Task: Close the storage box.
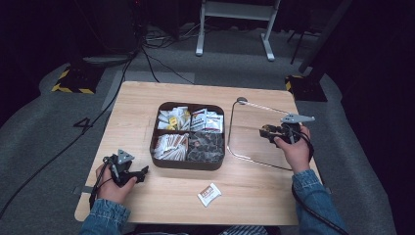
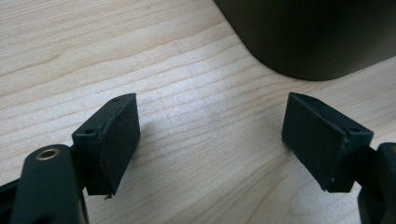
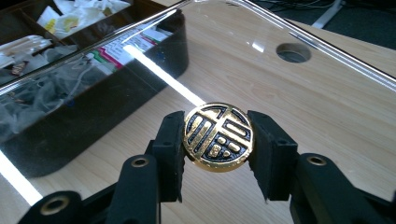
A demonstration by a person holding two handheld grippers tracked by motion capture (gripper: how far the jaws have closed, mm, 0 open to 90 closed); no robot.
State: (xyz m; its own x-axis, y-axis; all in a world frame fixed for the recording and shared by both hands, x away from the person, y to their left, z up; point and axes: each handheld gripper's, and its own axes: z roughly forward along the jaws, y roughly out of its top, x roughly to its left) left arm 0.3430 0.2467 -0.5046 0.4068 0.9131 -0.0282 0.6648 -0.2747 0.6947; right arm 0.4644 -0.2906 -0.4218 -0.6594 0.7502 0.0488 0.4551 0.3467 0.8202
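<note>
The right gripper [image 3: 218, 154] is clamped on the round gold-and-black knob [image 3: 218, 137] of a clear lid [image 3: 280, 88]; both pads press the knob's rim, one from each side. The knob face carries a raised gold pattern of bars and blocks on black, resembling a stylised character; it cannot be read as text. The knob sits directly between the pads, at their upper ends, with its face towards the camera. In the high view the right gripper [image 1: 268, 132] holds the clear lid [image 1: 254, 132] to the right of the dark tray [image 1: 188, 165], apart from it. The lid has a round hole [image 3: 293, 52] near its far edge, and the tray is seen through the lid in the right gripper view. The tray is divided into four compartments holding sachets: yellow-and-white ones at far left, white ones with red and dark print at far right, orange-striped ones at near left, dark ones at near right. The print on them is too small to read. One loose sachet [image 1: 209, 194], white with a red-brown panel, lies on the wooden table [image 1: 137, 103] in front of the tray; its wording is not legible. The left gripper [image 2: 210, 140] rests on the table near the tray's near-left corner, jaws apart, nothing between them.
</note>
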